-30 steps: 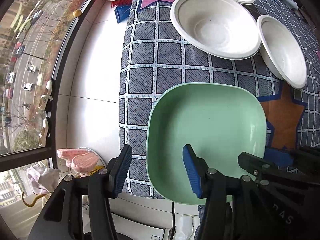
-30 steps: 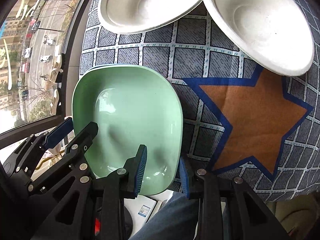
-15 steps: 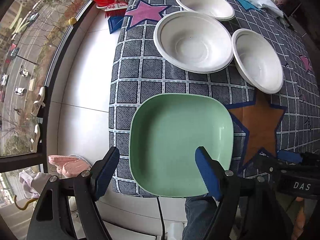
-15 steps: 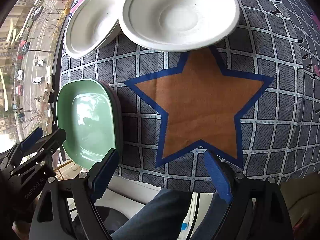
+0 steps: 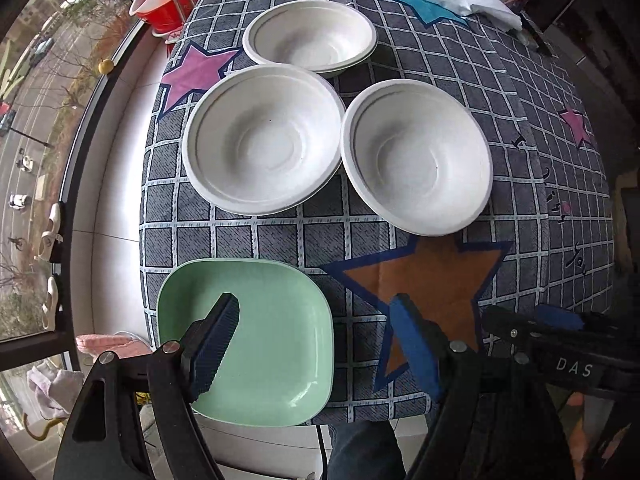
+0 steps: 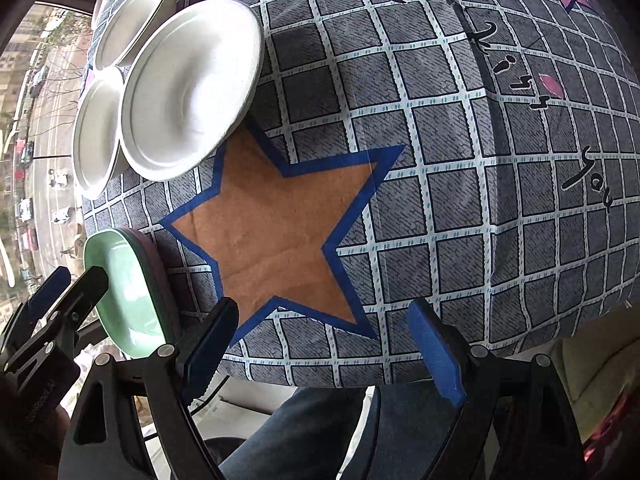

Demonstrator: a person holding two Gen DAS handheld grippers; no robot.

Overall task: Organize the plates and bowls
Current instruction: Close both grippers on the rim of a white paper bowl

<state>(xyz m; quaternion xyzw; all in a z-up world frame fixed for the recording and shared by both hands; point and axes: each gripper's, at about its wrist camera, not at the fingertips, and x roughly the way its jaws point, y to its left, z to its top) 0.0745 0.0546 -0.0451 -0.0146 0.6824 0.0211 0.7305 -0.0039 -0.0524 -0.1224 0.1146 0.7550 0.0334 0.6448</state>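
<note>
Green square plate (image 5: 256, 332) sits at near table corner, its near rim just past the tablecloth (image 5: 520, 92) edge. Left gripper (image 5: 316, 344) released, jaws spread wide above plate's right half, touching nothing. Right gripper (image 6: 324, 344) also released, hovering over the near cloth edge by the orange star (image 6: 280, 232); bare cloth to its right. Three white bowls (image 5: 262, 146) (image 5: 416, 158) (image 5: 310, 36) clustered farther in, the two nearer rims almost touching, upright, empty. Plate glossy, shallow, rounded corners.
</note>
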